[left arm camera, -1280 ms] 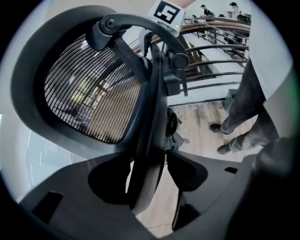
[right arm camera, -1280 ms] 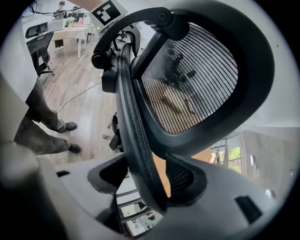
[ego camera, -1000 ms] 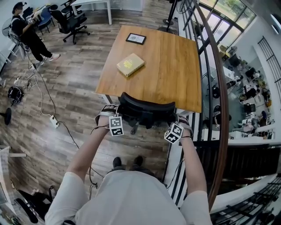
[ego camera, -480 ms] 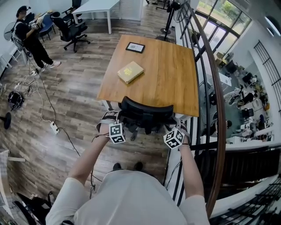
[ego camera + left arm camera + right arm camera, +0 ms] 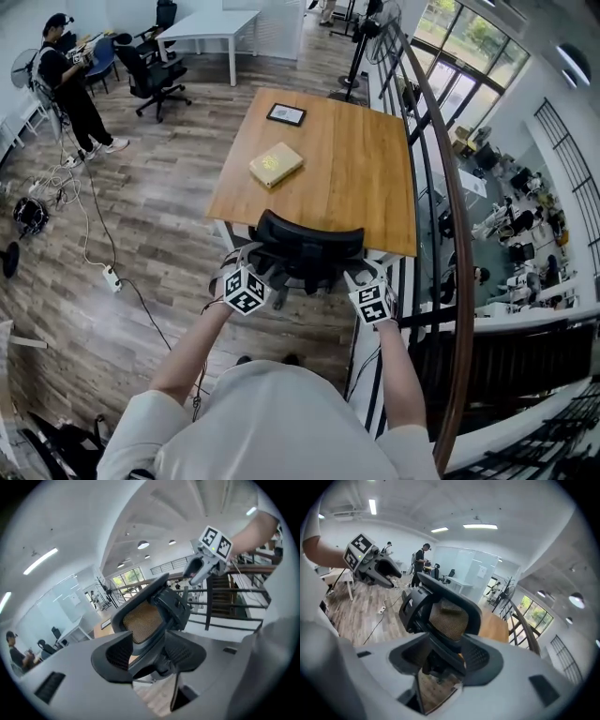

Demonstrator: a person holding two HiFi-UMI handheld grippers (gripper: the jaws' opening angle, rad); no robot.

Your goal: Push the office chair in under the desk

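The black office chair (image 5: 309, 246) stands tucked against the near edge of the wooden desk (image 5: 328, 159), its mesh back upright. My left gripper (image 5: 249, 267) hangs just behind the back's left side and my right gripper (image 5: 360, 278) just behind its right side. In the left gripper view the chair back (image 5: 143, 620) shows past my left gripper (image 5: 150, 651); in the right gripper view the chair back (image 5: 447, 613) shows past my right gripper (image 5: 445, 656). Both pairs of jaws have just been closing a little, and neither pair presses on anything.
A tan book (image 5: 276, 164) and a dark framed tablet (image 5: 286, 114) lie on the desk. A stair railing (image 5: 450, 216) runs close along the right. At the far left are a person (image 5: 70, 80), another chair (image 5: 145, 61), a white table (image 5: 211, 23) and a floor cable with a power strip (image 5: 111, 278).
Both grippers have lifted away from the sides of the chair's back, drawn slightly towards me and rolled. The chair stays at the desk's edge.
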